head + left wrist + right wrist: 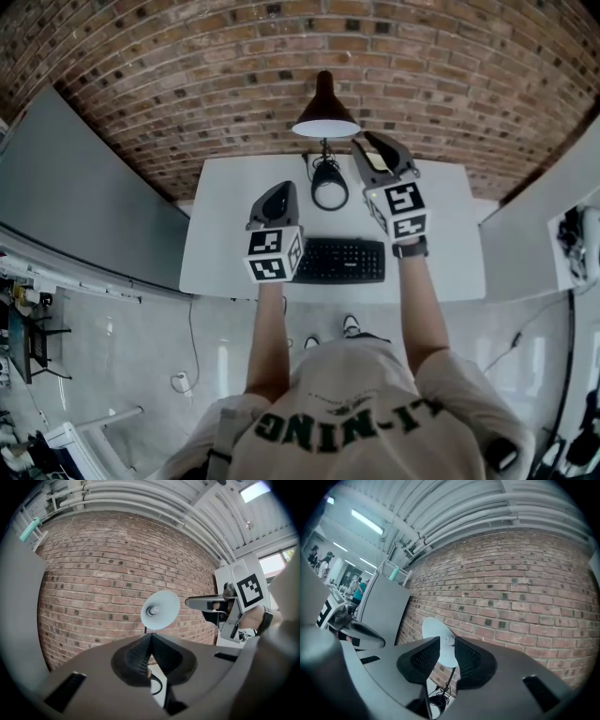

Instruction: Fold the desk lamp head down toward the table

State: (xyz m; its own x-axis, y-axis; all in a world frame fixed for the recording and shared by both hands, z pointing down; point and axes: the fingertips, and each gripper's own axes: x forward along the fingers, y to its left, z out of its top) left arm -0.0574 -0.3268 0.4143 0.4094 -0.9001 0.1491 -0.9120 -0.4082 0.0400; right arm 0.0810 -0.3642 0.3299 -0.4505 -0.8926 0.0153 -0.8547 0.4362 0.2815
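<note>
The black desk lamp stands at the back of the white table (225, 216), with its round base (329, 184) on the table. Its head (325, 120) is raised on a thin stem and the pale inside of the shade faces me. My right gripper (368, 142) is held up just right of the head, open, with nothing between its jaws. In the right gripper view the lamp head (437, 631) shows through the gap of that gripper (446, 645). My left gripper (279, 190) hovers lower over the table, shut and empty. The left gripper view shows the lamp head (160, 610) beyond that gripper (150, 641).
A black keyboard (342, 260) lies at the table's front edge, below both grippers. A brick wall (187, 66) runs close behind the lamp. Grey partition panels (75, 206) flank the table on both sides. A coiled cable lies on the lamp base.
</note>
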